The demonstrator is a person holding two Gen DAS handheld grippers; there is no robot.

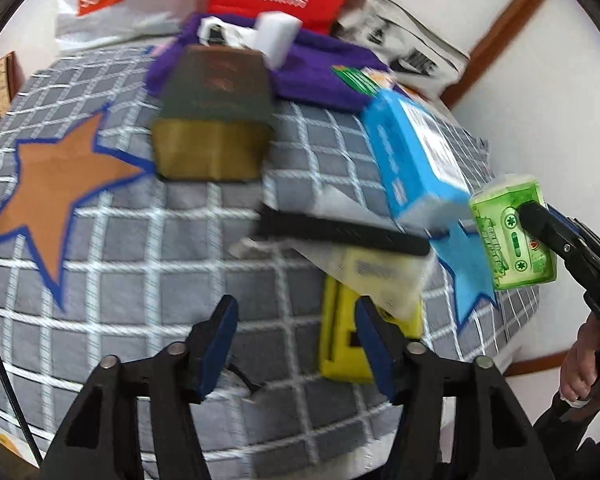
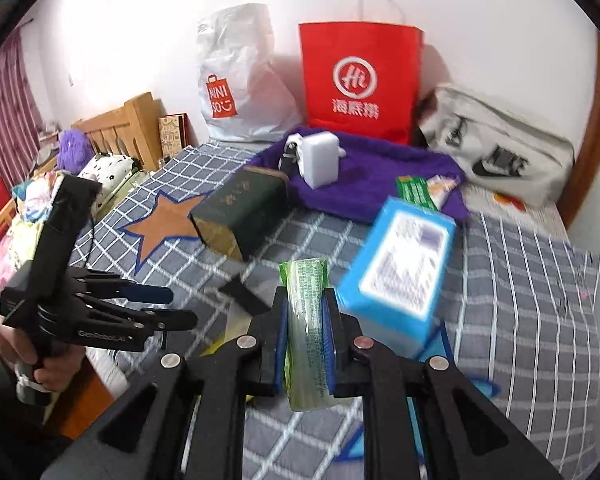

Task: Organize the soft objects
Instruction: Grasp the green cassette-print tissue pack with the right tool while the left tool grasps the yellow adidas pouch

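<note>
My right gripper (image 2: pixel 306 320) is shut on a green tissue pack (image 2: pixel 306 312) and holds it above the bed; the pack also shows in the left wrist view (image 1: pixel 512 236). My left gripper (image 1: pixel 296 312) is open and empty above the checked bedspread (image 1: pixel 140 248); it also shows in the right wrist view (image 2: pixel 172 304). A blue tissue box (image 1: pixel 416 160) (image 2: pixel 404 272) lies just ahead of the right gripper. A purple fleece cloth (image 2: pixel 372 176) lies at the back with a white charger (image 2: pixel 318 158) on it.
A dark green box (image 1: pixel 216 112) (image 2: pixel 244 212) stands mid-bed. A black flat item (image 1: pixel 340 234) and yellow packs (image 1: pixel 356 320) lie near the left gripper. A red paper bag (image 2: pixel 360 80), a white Miniso bag (image 2: pixel 236 80) and a grey pouch (image 2: pixel 496 148) line the wall.
</note>
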